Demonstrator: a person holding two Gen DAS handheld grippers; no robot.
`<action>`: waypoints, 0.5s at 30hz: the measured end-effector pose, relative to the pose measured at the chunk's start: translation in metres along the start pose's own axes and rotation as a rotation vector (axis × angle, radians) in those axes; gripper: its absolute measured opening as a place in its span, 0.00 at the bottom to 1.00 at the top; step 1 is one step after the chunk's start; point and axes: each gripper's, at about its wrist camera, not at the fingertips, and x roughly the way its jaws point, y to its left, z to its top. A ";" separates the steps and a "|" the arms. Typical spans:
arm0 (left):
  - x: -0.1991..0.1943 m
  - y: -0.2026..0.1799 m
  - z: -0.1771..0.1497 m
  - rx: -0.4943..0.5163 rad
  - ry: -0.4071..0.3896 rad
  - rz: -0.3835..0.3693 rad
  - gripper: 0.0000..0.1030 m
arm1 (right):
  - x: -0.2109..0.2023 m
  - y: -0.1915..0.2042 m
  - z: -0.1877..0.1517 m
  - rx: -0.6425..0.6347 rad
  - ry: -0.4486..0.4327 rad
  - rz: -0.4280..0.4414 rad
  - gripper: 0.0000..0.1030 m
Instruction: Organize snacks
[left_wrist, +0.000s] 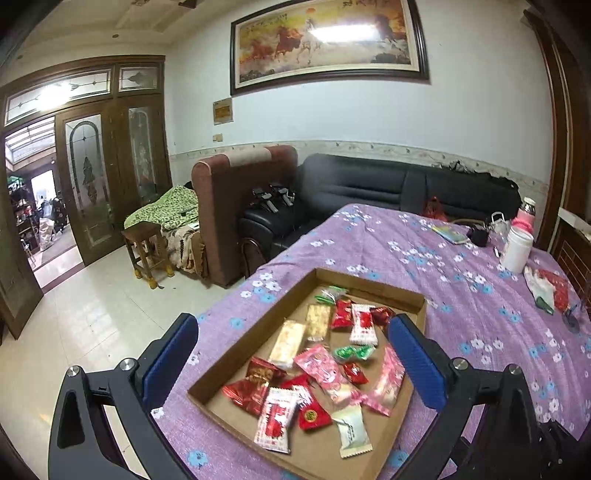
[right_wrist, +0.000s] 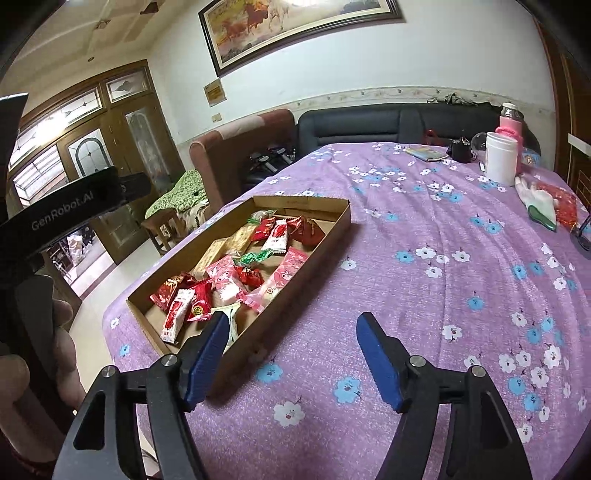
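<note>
**Inspector:** Starting nearest: both tools tilt downward toward the cardboard tray (left_wrist: 236, 354). The left gripper (left_wrist: 291, 354) hangs over the tray's near end, fingers straddling it. The right gripper (right_wrist: 291, 354) sits just off the tray's right wall, over the purple floral tablecloth (right_wrist: 424, 295). At the left edge of the right wrist view, a hand (right_wrist: 55, 321) grips the other tool's handle.

**Clerk:** Contents?

**Inspector:** Wrapped snacks (left_wrist: 314, 373) lie loose inside the tray: red, pink, green, white and pale yellow packets, some overlapping.

**Clerk:** Jaws?

**Inspector:** Left stands spread fully wide, nothing gripped. Right stands parted, nothing between its pads.

**Clerk:** Beyond the tray?

**Inspector:** A white canister (right_wrist: 500, 157) and pink bottle (right_wrist: 511, 122) stand well apart from it, at the table's far right.
</note>
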 end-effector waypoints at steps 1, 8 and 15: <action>0.000 -0.003 -0.001 0.009 0.004 -0.001 1.00 | 0.000 0.000 -0.001 -0.002 -0.001 -0.002 0.74; 0.004 -0.012 -0.008 0.031 0.039 -0.021 1.00 | 0.000 -0.003 -0.003 0.002 -0.004 -0.020 0.75; 0.010 -0.011 -0.015 0.024 0.076 -0.035 1.00 | 0.006 0.000 -0.007 -0.009 0.009 -0.035 0.75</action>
